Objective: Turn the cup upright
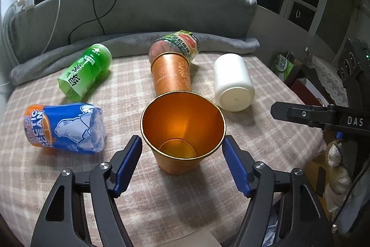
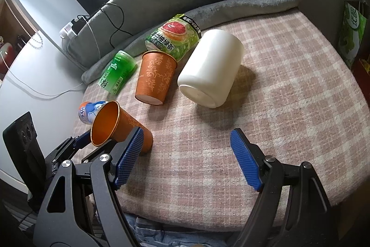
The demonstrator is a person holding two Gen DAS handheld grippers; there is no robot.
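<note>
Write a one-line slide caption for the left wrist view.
Open left gripper brackets an orange cup with its mouth toward the camera; other cups lie toppled on the plaid blanket.

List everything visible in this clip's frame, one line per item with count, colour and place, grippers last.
orange cup: 1, copper-orange, near edge, mouth up, between left gripper's fingers
second orange cup: 1, orange patterned, lying mid-bed
white cup: 1, white, lying right of centre
green bottle: 1, green, lying far left
blue can: 1, blue-orange, lying left
grapefruit-label bottle: 1, green-red, back
checked blanket: 1, pink-white
left gripper: open
right gripper: open
</note>
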